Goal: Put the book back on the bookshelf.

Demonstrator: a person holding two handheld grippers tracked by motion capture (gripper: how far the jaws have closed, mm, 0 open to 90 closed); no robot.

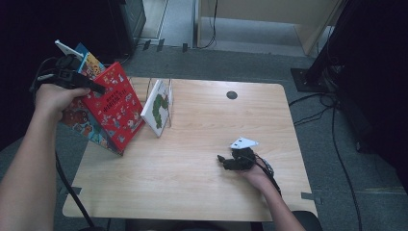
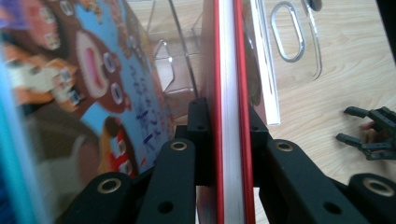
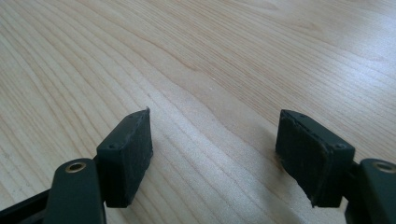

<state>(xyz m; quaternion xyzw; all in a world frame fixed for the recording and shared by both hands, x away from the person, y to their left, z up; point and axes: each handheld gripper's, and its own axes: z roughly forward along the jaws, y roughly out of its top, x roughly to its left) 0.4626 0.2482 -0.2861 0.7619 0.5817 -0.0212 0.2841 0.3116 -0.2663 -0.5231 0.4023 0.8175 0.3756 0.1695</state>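
My left gripper (image 1: pixel 97 88) is raised over the table's left edge and is shut on the edge of a red picture book (image 1: pixel 114 107), which hangs tilted. In the left gripper view both pads (image 2: pixel 200 122) press on the red covers of that book (image 2: pixel 229 154). A second book with cartoon bears (image 2: pixel 93 88) leans just outside the left jaw, and I see it behind the red one (image 1: pixel 81 121). A white book with a green caterpillar (image 1: pixel 159 108) stands in a clear acrylic rack (image 2: pixel 184 70). My right gripper (image 1: pixel 226 161) rests low on the wooden table (image 1: pixel 192 187), open and holding nothing (image 3: pixel 215 154).
A dark round grommet (image 1: pixel 232 95) sits near the table's far edge. Black cables (image 1: pixel 337 144) run over the grey carpet on the right. Dark furniture stands at the back left and right. In the left gripper view the right gripper (image 2: pixel 369 135) lies farther off on the wood.
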